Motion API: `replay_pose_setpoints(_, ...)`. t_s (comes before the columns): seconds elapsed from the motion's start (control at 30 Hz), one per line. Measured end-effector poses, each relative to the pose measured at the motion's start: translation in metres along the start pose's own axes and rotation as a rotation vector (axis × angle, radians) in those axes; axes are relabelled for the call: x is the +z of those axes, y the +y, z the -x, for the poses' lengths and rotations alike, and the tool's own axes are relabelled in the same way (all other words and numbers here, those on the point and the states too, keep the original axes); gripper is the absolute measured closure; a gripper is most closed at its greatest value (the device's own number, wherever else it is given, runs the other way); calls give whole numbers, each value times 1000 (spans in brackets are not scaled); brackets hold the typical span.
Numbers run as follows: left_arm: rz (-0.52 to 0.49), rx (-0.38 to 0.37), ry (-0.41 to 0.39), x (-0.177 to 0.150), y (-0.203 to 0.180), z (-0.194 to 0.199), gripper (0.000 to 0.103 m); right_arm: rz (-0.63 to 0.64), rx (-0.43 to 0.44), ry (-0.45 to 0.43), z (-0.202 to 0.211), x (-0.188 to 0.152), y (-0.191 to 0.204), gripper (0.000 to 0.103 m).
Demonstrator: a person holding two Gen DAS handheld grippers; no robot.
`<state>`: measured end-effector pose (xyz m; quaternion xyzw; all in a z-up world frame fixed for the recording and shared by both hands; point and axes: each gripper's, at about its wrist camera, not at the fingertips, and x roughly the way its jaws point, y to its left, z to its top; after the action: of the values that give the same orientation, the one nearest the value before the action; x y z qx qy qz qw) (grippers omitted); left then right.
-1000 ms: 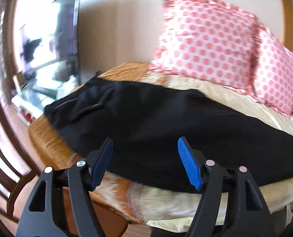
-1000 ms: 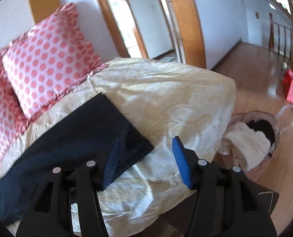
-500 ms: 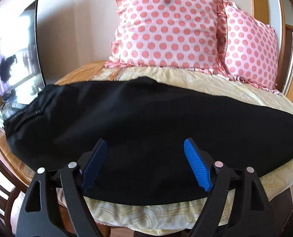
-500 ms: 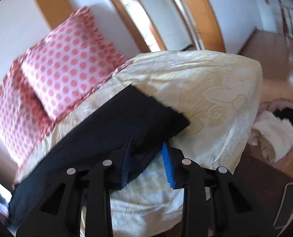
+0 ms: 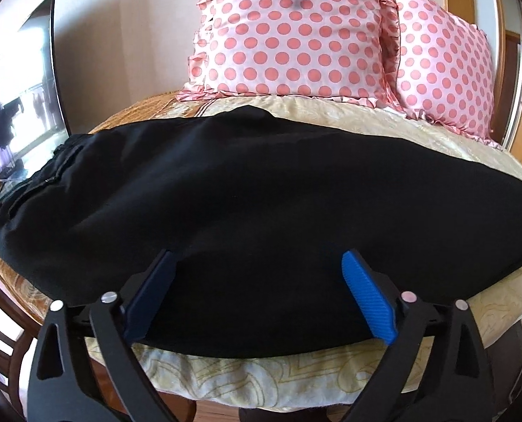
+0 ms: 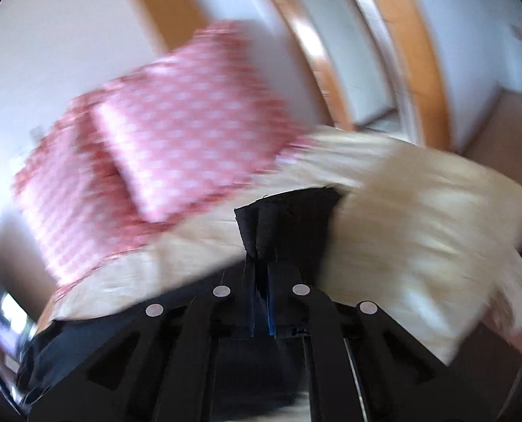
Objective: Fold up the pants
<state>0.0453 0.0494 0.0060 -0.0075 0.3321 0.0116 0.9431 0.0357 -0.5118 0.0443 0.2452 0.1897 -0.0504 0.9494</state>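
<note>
Black pants [image 5: 261,190] lie lengthwise across the cream bedspread [image 5: 296,383], waistband at the left, legs running right. My left gripper [image 5: 257,295] is open, its blue pads either side of the pants' near edge, holding nothing. In the right wrist view, which is motion-blurred, my right gripper [image 6: 261,270] is shut on the leg-end hem of the pants [image 6: 285,221], and the cloth bunches up from between the pads and is lifted off the bed.
Two pink polka-dot pillows [image 5: 296,35] stand against the wall at the head of the bed. A television [image 5: 18,105] is at the left. Wooden door frames [image 6: 394,45] and floor lie to the right of the bed.
My right gripper closed on the pants' leg end and lifted it while swinging left. My left gripper moved in closer over the pants' near edge and stayed open.
</note>
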Motion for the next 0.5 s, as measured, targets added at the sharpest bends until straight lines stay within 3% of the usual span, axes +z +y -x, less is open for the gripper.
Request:
replay_pose_setpoints(0.17,0,0,-3,1,-1,-1,3,187,332,78,-23,-14,131,98)
replay_pose_setpoints(0.3,16,-12,-4,1,1,-1,3,338,556,283,-51,-79,227,98)
replay_pose_setpoints(0.37,25,-23,-5,2,3,0,3,430,571,439,-72,-129,258,98)
replay_pose_setpoints(0.43,29,-34,-4,3,5,1,3,478,544,542,-89,-167,268,98)
replay_pose_setpoints(0.5,31,-48,-6,3,7,1,3,461,529,551,-94,-173,266,98)
